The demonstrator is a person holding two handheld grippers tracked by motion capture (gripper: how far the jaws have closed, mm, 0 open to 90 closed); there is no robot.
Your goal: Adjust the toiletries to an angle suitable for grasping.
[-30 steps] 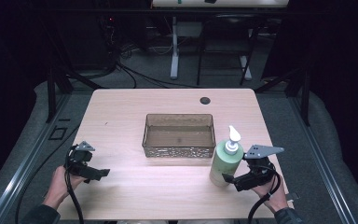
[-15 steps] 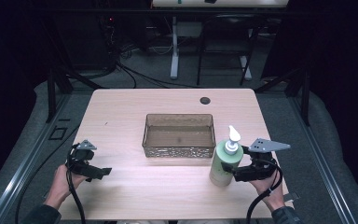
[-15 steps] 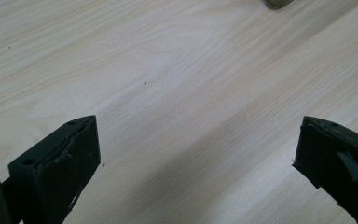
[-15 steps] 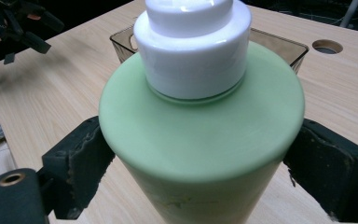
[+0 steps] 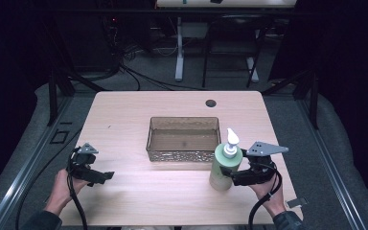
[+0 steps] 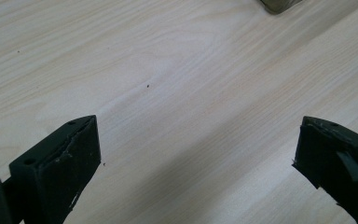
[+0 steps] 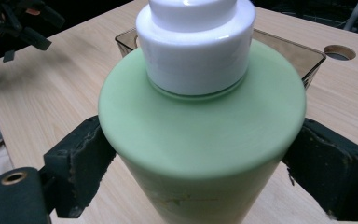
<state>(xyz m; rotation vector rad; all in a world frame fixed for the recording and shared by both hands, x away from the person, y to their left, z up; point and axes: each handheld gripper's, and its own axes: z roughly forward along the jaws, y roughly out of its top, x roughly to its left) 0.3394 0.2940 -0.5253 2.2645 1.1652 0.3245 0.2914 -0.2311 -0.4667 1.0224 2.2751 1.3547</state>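
Left gripper [image 6: 193, 163]: its two black fingers rise from the bottom edge, one at the lower left [image 6: 63, 163], one at the lower right [image 6: 338, 161], standing wide apart with nothing between them.
Finger surfaces: the inner faces look worn, with rough, chipped edges; the left one has a small hole near its tip.
Desk [image 6: 177, 70]: pale wood with a light grain running slantwise, lying bare under the fingers; a tiny dark speck sits near the middle.
Tray corner [image 6: 279, 4]: a rounded grey-brown corner pokes in at the top edge, well apart from the fingers.
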